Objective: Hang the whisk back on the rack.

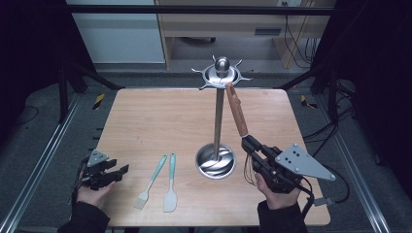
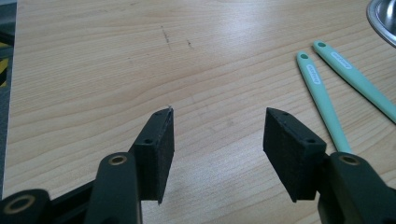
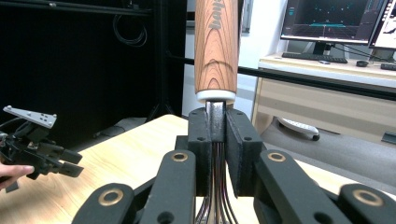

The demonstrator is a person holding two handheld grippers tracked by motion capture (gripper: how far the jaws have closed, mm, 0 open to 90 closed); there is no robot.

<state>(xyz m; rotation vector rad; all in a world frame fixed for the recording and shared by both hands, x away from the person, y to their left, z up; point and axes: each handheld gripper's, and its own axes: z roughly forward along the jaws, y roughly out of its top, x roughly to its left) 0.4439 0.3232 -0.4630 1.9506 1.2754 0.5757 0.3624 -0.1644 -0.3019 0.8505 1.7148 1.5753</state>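
My right gripper (image 1: 250,143) (image 3: 217,126) is shut on the metal neck of a wooden-handled whisk (image 1: 236,109) (image 3: 216,51). Its wires run down behind the jaws and its handle points up. The handle's tip stands close to the hooked ring (image 1: 222,73) on top of a steel utensil stand (image 1: 218,116); I cannot tell whether they touch. My left gripper (image 1: 119,172) (image 2: 219,126) rests open and empty over the table's front left corner, and is in the right gripper view too (image 3: 74,163). A teal brush (image 1: 151,182) (image 2: 322,100) and a teal spatula (image 1: 170,187) (image 2: 357,79) lie side by side on the table.
The stand's round steel base (image 1: 215,161) (image 2: 385,18) sits between the two teal tools and my right gripper. The wooden table (image 1: 160,116) ends at dark frame rails on both sides. A desk with monitors (image 3: 327,23) stands beyond it.
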